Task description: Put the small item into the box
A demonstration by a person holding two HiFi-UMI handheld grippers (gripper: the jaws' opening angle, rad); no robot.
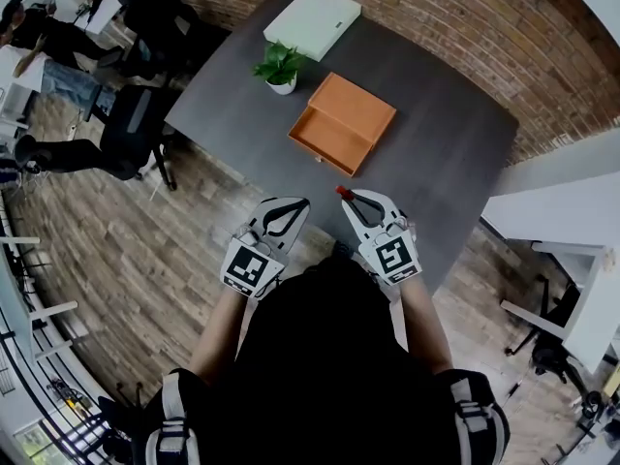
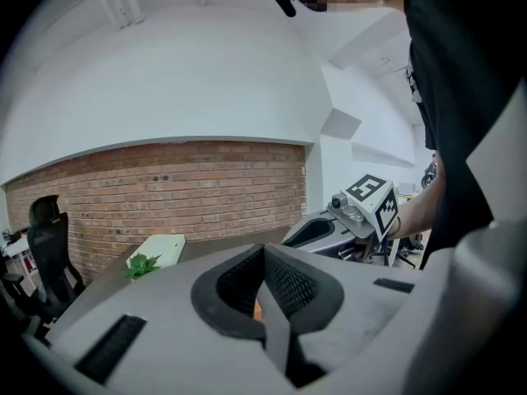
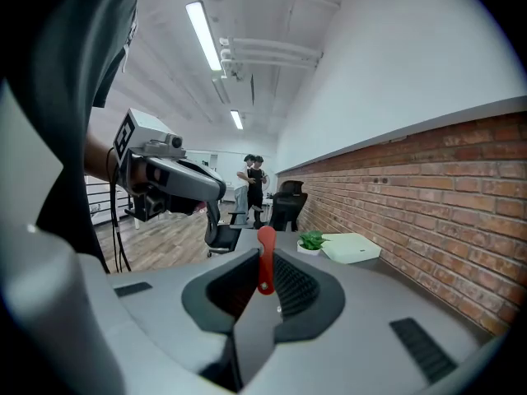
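The left gripper (image 1: 300, 203) is shut with nothing in it. The right gripper (image 1: 347, 198) is pinched on the small red item (image 1: 340, 191), which pokes out past its tip. The open orange box (image 1: 341, 124) sits on the tabletop (image 1: 446, 163), straight up the frame from the item and nearer the right gripper.

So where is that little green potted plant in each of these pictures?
Head view: the potted plant is near the top, left of centre, on the dark table, between the white box and the orange box.
Left gripper view: low at the left, small.
Right gripper view: just right of centre, beyond the red item in the jaws.
Shared landmark: the white box beside the plant, in all three.
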